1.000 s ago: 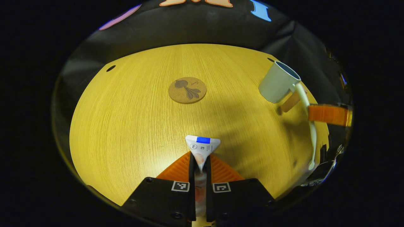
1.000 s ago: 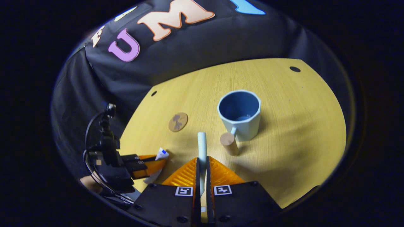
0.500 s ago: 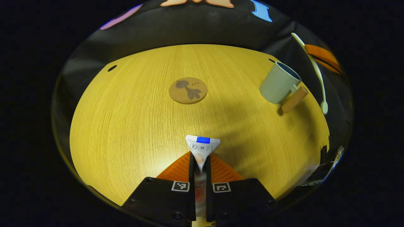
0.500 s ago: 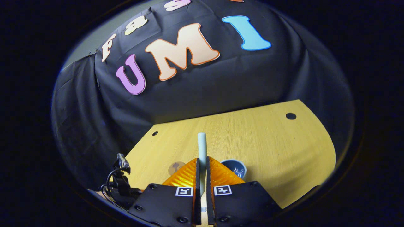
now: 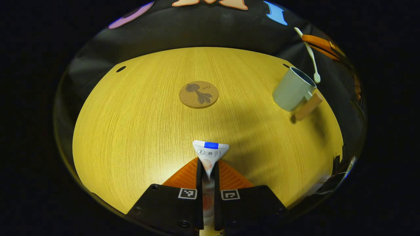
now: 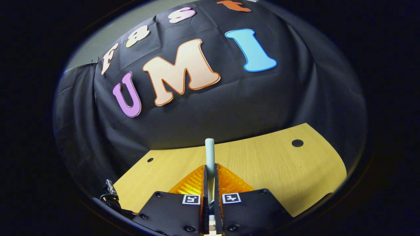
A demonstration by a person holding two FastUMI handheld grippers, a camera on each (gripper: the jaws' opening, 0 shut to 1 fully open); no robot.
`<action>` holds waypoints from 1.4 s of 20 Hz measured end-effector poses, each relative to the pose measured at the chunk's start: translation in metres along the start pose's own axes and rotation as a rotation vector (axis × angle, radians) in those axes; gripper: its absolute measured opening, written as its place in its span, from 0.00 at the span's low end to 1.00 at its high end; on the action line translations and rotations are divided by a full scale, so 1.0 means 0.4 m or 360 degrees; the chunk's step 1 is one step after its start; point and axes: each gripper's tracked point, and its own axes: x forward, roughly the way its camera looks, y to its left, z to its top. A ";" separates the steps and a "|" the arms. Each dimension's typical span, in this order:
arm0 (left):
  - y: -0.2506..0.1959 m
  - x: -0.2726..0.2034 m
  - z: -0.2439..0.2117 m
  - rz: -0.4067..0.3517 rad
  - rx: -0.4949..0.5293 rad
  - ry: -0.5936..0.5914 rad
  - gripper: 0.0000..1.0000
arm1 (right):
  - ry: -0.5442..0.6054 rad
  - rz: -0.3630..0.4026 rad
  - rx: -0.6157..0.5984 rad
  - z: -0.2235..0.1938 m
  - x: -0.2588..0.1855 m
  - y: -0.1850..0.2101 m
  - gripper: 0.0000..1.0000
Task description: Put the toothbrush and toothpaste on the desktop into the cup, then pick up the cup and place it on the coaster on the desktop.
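In the left gripper view my left gripper (image 5: pixel 209 167) is shut on a white toothpaste tube (image 5: pixel 210 152), whose flat crimped end sticks out ahead of the fingers, low over the table. A pale cup (image 5: pixel 293 88) with a wooden handle (image 5: pixel 308 105) stands at the far right. Above its rim hangs the pale toothbrush (image 5: pixel 309 52), tilted, its lower end at the cup's mouth, held by the right gripper (image 5: pixel 317 42). A round cork coaster (image 5: pixel 199 94) lies mid-table. In the right gripper view my right gripper (image 6: pixel 210 170) is shut on the toothbrush (image 6: pixel 209 154), whose end points up toward the wall.
The yellow wooden table (image 5: pixel 137 118) has small dark holes near its far corners (image 5: pixel 120 69) (image 6: pixel 297 143). Black cloth walls close in behind the table. A dark rig with cables (image 6: pixel 110 195) shows at the lower left of the right gripper view.
The right gripper has lifted and tipped the toothbrush from beside the cup to above it, bringing its lower end to the rim; its view swung up to the wall. The left gripper stayed still.
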 end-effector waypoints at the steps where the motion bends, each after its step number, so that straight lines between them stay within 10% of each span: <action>1: 0.000 0.000 0.001 0.0001 -0.0002 -0.0001 0.12 | -0.0009 -0.0021 -0.0022 -0.003 0.008 -0.009 0.10; 11: 0.000 -0.003 0.001 -0.0006 0.0013 -0.0033 0.12 | 0.0020 -0.0116 -0.0179 -0.058 0.016 -0.040 0.09; 15: 0.000 -0.002 0.002 -0.0007 0.0021 -0.0041 0.12 | 0.0036 -0.0124 -0.0157 -0.061 -0.022 -0.045 0.38; 18: 0.000 -0.002 0.003 -0.0006 0.0013 -0.0045 0.12 | 0.0032 -0.0122 -0.0125 -0.062 -0.048 -0.048 1.00; 28: -0.004 -0.016 0.026 -0.0022 0.0039 -0.0162 0.05 | 0.0113 -0.0217 -0.0177 -0.109 -0.172 -0.106 0.98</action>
